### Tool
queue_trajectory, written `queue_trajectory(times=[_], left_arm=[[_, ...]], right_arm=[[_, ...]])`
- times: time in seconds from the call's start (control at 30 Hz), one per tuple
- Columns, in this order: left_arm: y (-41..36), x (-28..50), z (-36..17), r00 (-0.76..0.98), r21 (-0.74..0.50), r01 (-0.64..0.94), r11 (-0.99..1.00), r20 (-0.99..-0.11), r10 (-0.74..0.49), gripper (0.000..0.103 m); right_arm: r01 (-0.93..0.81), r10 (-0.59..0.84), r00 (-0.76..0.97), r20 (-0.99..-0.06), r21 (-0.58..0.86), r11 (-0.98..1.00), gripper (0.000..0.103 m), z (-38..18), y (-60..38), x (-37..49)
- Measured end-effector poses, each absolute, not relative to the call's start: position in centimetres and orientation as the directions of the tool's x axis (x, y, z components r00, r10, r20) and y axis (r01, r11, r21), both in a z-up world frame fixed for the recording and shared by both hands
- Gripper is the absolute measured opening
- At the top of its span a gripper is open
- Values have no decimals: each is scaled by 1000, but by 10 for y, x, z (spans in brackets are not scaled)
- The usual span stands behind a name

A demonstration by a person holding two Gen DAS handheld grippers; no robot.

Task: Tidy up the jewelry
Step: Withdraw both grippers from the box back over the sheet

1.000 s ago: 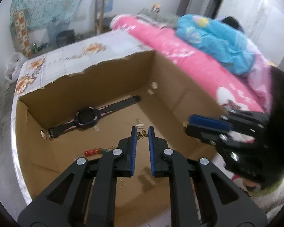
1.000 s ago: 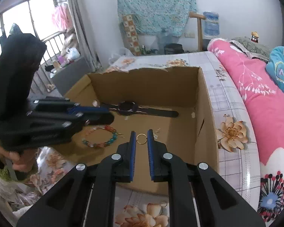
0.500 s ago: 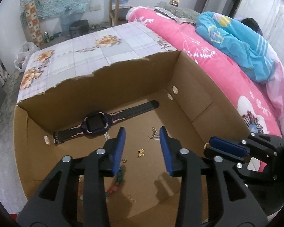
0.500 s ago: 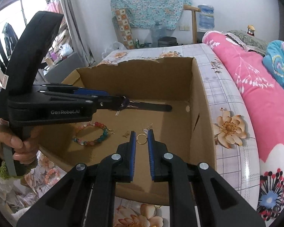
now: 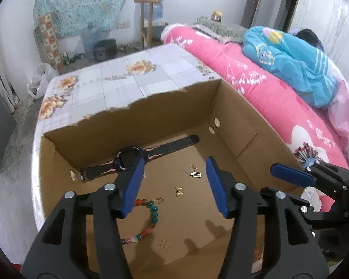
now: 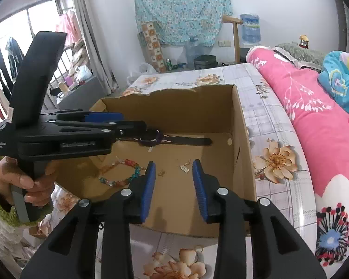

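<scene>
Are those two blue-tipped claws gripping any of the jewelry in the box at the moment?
No. The left gripper and the right gripper have both just been opening, with nothing between their jaws. The watch and bead bracelet lie loose in the cardboard box.

box (image 5: 232, 125) top open | watch (image 5: 130, 160) along far wall

box (image 5: 232, 125): plain brown cardboard
watch (image 5: 130, 159): black strap with pink wavy lines, dark purple case
bracelet (image 5: 151, 211): beads of red, teal, pink and orange
small charms beside the bracelet (image 5: 179, 191): gold
tongs (image 5: 174, 187): black arms, blue pads
bed sheet (image 5: 132, 74): white and grey checks, orange flowers
quilt (image 5: 267, 97): pink, white sprigs
</scene>
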State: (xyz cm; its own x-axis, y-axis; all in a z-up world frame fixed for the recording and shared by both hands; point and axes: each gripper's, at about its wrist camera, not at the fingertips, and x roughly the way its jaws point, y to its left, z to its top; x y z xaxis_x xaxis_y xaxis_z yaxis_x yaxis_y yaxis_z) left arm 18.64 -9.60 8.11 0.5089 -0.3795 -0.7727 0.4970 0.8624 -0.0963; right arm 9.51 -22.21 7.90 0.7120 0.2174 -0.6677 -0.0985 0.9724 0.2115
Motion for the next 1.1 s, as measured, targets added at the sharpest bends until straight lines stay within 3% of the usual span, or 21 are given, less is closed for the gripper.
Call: queue_trajectory(times=[0.2,0.33,0.7,1.1], left_arm=[[-74,158,101,562,-95,489,867,-726,-397,65],[-54,135,110,592,-90,481,872,-700,-400,73],[16,65,114,663,-84,411,908,-656,-360,84],[18,22,47,535,-108,414,904,-775,-338,87]], right_arm=[[-107,239,739,-630,240,965,37,90,-221,79],[-107,238,770,-592,249,963,46,100,-223,63],[-103,218,821,-527,238,966,59,109,-242,0],[-62,208,712,-670,235,970,64,52,-230,-34]])
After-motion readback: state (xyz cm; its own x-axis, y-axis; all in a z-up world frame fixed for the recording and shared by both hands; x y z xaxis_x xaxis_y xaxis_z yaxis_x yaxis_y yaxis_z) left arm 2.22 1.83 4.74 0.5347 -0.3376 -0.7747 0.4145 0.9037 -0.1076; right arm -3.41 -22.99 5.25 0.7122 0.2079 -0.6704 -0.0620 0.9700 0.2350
